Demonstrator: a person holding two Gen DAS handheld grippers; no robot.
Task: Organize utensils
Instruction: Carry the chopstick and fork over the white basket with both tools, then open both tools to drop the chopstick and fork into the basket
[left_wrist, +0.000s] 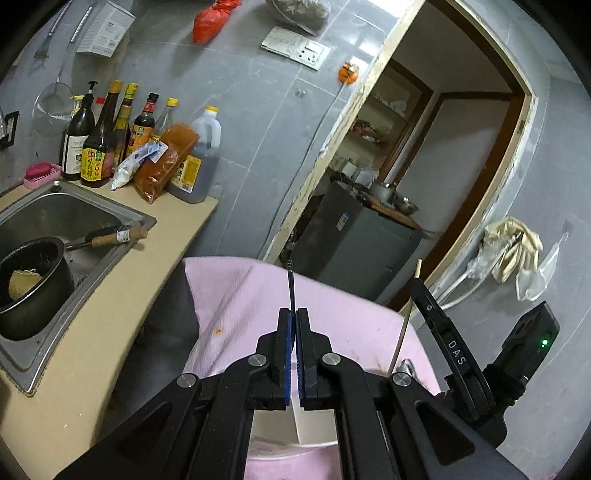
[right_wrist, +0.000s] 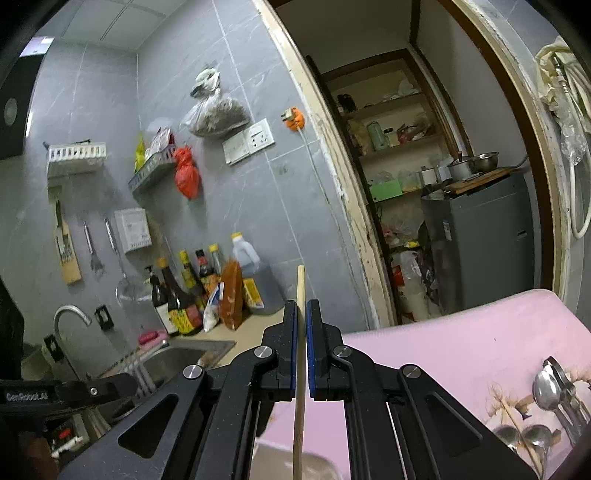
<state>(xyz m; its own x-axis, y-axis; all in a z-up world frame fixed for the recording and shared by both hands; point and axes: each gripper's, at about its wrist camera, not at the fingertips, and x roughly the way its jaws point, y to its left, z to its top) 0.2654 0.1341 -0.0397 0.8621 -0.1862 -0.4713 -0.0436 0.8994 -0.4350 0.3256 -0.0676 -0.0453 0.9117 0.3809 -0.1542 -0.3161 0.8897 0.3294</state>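
Both claws gripping chopsticks above the white holder

Left claw (left_wrist: 294, 314) is clenching a black chopstick (left_wrist: 290, 284), right claw (right_wrist: 301, 314) a wooden chopstick (right_wrist: 300, 369); both shafts are pointing twelve o'clock, holder (left_wrist: 295, 424) lying at six.

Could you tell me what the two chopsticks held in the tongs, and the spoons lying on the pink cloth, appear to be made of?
The light chopstick in the right tongs looks like bamboo or wood: pale tan, matte.

The dark chopstick in the left tongs is thin and black; possibly plastic or lacquered wood, too slim to tell.

The spoons look like stainless steel: silvery, with bright reflections.
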